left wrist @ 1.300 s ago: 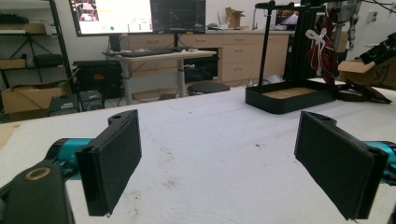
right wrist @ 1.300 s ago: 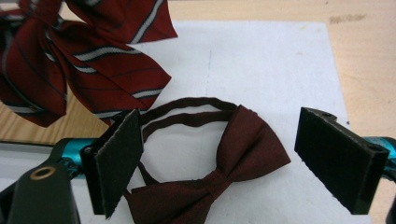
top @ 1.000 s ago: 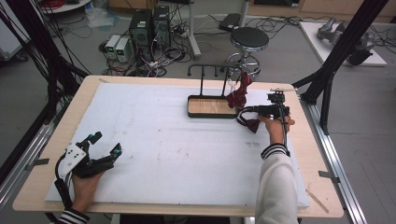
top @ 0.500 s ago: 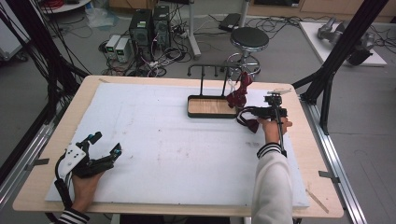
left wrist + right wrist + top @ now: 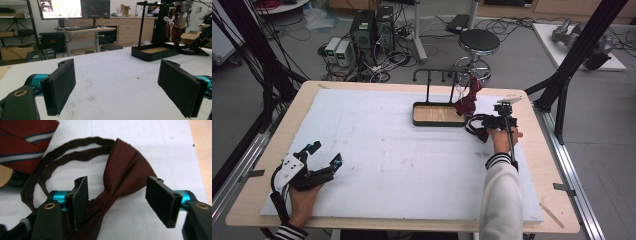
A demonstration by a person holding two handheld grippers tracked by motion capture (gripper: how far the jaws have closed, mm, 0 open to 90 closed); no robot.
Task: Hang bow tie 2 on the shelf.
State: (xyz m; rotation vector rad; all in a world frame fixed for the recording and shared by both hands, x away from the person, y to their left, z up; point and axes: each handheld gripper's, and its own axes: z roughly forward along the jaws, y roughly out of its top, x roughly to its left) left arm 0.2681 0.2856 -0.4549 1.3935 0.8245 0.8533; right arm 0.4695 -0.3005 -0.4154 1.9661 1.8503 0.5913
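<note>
Right tongs (image 5: 116, 202), just now closing but not yet pressing, straddle a dark maroon fabric bow tie (image 5: 125, 170) on the white tabletop (image 5: 387, 150); left tongs (image 5: 125, 87) stand wide apart, empty.

A lab; computer towers (image 5: 371, 31), monitors (image 5: 60, 8), floor cables (image 5: 384, 60).

Lower wing of the bow tie (image 5: 120, 185) hidden behind the right gripper (image 5: 120, 202) and cut by the bottom edge, striped tie (image 5: 23, 145) beyond the bow tie cropped at the top-left corner, wooden tray (image 5: 4, 175) beside it barely showing
</note>
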